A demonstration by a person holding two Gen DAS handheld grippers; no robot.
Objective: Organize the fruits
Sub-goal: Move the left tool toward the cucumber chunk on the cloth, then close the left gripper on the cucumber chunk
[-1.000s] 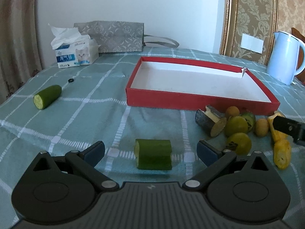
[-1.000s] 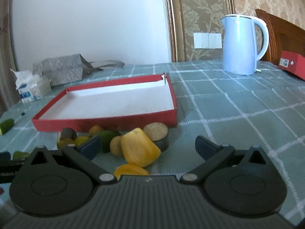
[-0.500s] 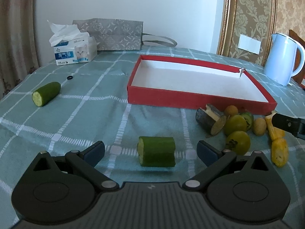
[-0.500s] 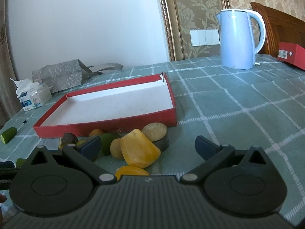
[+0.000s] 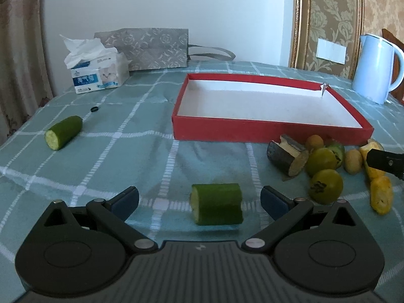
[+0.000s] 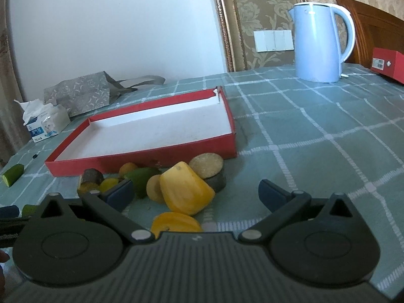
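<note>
- Compared with a second ago, the left gripper (image 5: 199, 198) is sitting a little higher and farther back: the cucumber chunk (image 5: 216, 204) between its fingers is looking slightly farther off, and more of the tablecloth (image 5: 131, 156) is showing.
- The right gripper (image 6: 195, 192) is also seeing the scene from a raised angle now, with the fruit pile lying lower in its view than before.
- Both grippers are standing spread wide, pinching nothing.
- The cucumber chunk is lying on its side on the cloth, between the left fingers but apart from both.
- The red tray (image 5: 265, 132) is sitting in the middle of the table with only its white floor showing inside.
- The fruit is gathering just outside the tray's near wall: green round fruits (image 5: 325, 183), a dark stub (image 5: 287, 157) and yellow pieces (image 5: 381, 197).
- The left view alone is showing a second cucumber piece (image 5: 63, 132) clearly, well apart to the left, near a tissue box (image 5: 97, 72).
- The right view alone is showing the large yellow piece (image 6: 185, 188) close between its fingers, and a small red box (image 6: 388, 63) beside the blue kettle (image 6: 319, 41).
</note>
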